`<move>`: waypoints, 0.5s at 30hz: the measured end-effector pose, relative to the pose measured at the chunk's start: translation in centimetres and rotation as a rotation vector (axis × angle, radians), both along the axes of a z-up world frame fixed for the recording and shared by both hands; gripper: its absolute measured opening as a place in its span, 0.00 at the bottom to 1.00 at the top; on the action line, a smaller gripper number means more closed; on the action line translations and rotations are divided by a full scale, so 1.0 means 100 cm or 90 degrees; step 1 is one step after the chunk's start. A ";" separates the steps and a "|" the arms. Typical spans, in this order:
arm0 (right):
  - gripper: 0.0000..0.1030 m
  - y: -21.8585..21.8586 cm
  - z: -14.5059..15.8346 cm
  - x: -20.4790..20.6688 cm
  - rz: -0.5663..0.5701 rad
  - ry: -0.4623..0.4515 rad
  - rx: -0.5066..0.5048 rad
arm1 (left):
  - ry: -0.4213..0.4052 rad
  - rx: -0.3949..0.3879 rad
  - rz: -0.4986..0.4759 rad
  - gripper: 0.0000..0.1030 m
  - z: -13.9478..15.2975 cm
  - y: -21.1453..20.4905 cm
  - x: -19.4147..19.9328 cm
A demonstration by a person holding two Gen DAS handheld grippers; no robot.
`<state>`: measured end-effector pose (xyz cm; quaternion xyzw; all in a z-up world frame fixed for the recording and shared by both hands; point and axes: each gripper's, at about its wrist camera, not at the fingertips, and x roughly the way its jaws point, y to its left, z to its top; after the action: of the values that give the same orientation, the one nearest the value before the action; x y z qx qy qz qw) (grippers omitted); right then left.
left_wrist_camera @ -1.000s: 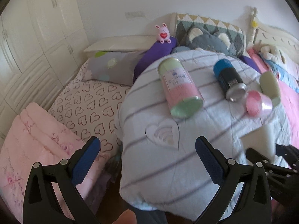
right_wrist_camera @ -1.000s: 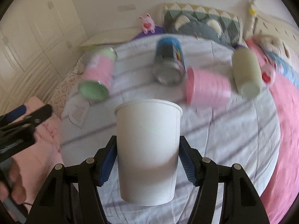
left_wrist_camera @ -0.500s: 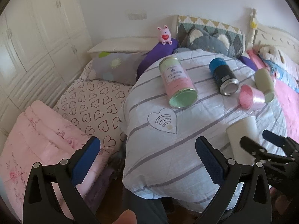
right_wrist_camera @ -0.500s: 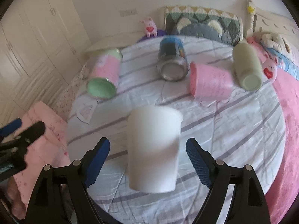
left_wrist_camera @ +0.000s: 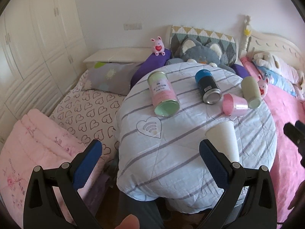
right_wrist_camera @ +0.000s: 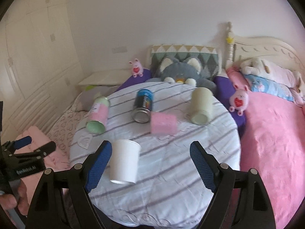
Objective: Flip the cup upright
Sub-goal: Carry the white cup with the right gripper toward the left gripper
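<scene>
A white paper cup (right_wrist_camera: 124, 161) stands upright on the round striped table (right_wrist_camera: 171, 171), near its front edge; it also shows in the left wrist view (left_wrist_camera: 225, 139). My right gripper (right_wrist_camera: 150, 167) is open and empty, drawn back from the cup, whose side sits just inside the left finger (right_wrist_camera: 99, 164). My left gripper (left_wrist_camera: 150, 166) is open and empty, off the table's front left edge. A pink cup (right_wrist_camera: 163, 123) lies on its side mid-table.
A pink-and-green can (right_wrist_camera: 97, 117), a dark blue can (right_wrist_camera: 143, 106) and a pale green tumbler (right_wrist_camera: 200, 106) lie on their sides at the back of the table. Beds with pillows and plush toys surround it. Wardrobe doors (left_wrist_camera: 28, 47) stand left.
My right gripper opened, let go of the white cup and pulled back and up; the cup stays upright on the table. My left gripper also drew back from the table.
</scene>
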<state>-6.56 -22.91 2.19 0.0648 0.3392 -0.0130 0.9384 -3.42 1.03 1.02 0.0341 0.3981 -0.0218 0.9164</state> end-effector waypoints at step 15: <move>0.83 -0.011 -0.019 -0.013 -0.025 0.029 0.021 | 0.012 -0.001 -0.019 1.00 -0.004 -0.013 -0.016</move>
<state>-7.90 -23.96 0.29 0.0865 0.3590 -0.0275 0.9289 -4.99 -0.32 0.66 0.0391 0.4063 -0.0357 0.9122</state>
